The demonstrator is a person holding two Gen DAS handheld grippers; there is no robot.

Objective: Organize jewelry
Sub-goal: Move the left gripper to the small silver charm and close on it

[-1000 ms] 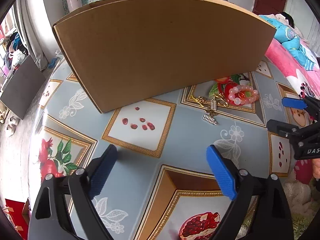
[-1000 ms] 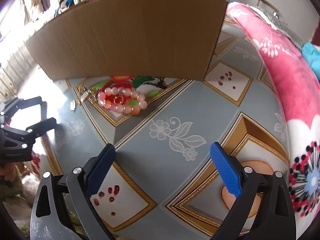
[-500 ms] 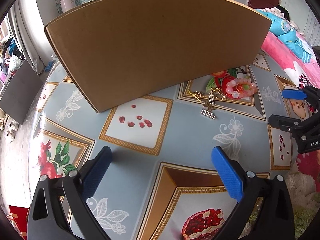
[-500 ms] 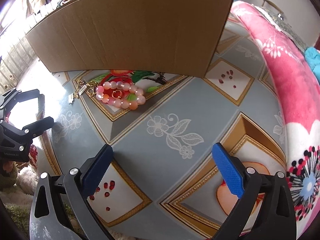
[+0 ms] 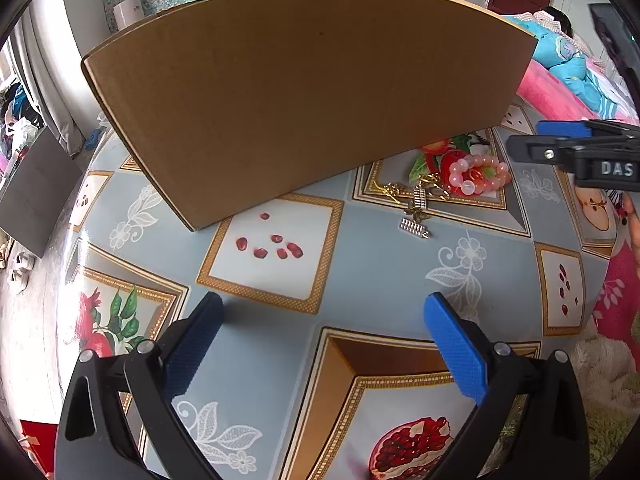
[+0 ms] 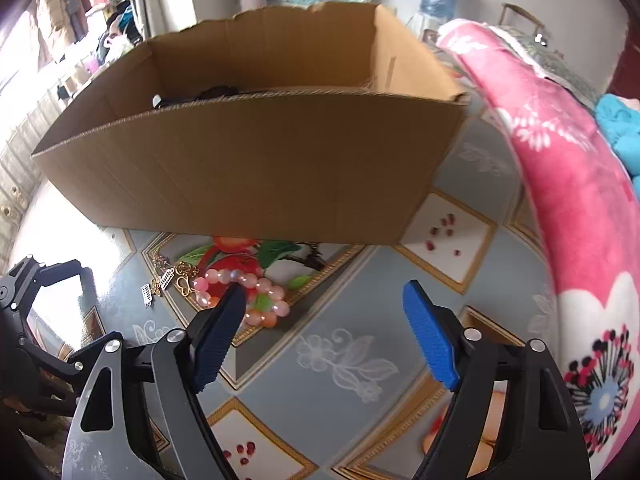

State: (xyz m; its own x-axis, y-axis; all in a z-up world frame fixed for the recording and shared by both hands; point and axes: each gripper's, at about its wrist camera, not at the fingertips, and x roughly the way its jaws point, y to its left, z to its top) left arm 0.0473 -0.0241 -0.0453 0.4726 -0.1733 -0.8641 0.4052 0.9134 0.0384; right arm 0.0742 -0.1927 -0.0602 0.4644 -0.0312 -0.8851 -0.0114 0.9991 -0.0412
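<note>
We see a corrugated cardboard box (image 6: 256, 168), a glossy pink bead bracelet (image 5: 480, 174), and "DAS" on the right gripper (image 6: 324, 336); its ribbed blue fingers (image 6: 430, 338), just narrowing, hold nothing, and the left gripper (image 5: 320, 344) gapes empty.

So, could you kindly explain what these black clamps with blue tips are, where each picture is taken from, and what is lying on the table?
There is no robot here: a person carries a hand-held gripper in each hand, and each has a wide-angle camera looking forward along its two blue-padded fingers.

One picture looks out from the left gripper, the other from the right gripper. Each also catches the other at its edge.

Both look down on a table with a patterned floral cloth. On it stands an open cardboard box. In front of the box lie a pink bead bracelet, some small gold pieces and a small silver piece.

Nothing is held. The left jaws stand wide open and empty. The right jaws have just been closing a little, with nothing between them, near the bracelet.
</note>
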